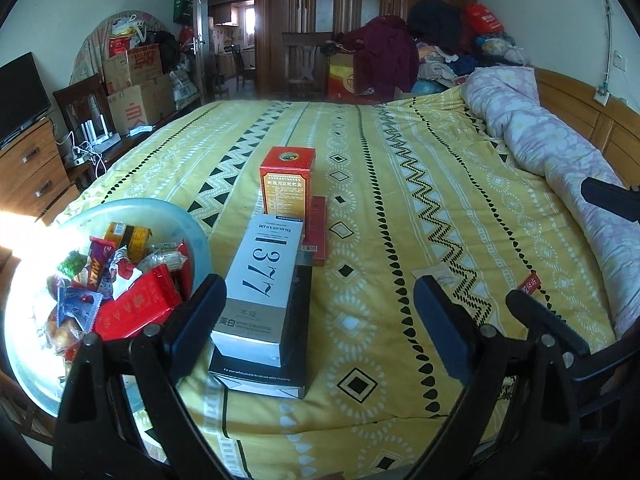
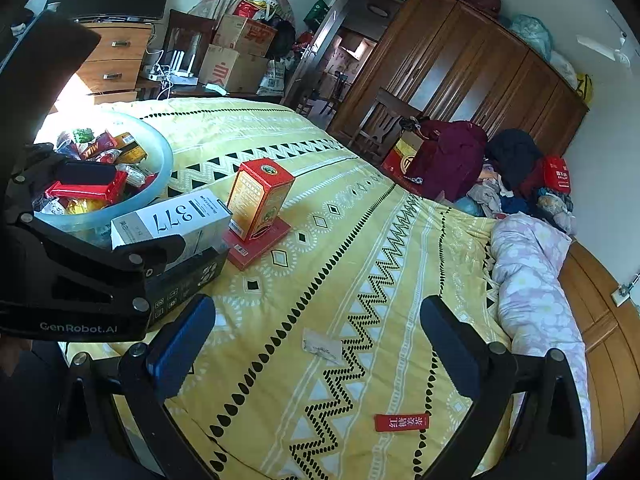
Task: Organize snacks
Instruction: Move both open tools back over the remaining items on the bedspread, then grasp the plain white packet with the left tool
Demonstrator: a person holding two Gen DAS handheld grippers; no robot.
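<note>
Blue-padded, both the left gripper and right gripper hang spread and empty above the yellow patterned bedspread, seemingly poised over loose packets like the small red sachet, bound for the snack-filled pale glass bowl.

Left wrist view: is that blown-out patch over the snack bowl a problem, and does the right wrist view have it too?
Left wrist view: sunlight overexposes the near-left rim of the pale translucent snack bowl, washing out some wrappers; the white "377" carton stays sharp. Right wrist view: similar glare behind the bowl, partly blocked by the left gripper; strong fisheye curvature in both.
</note>
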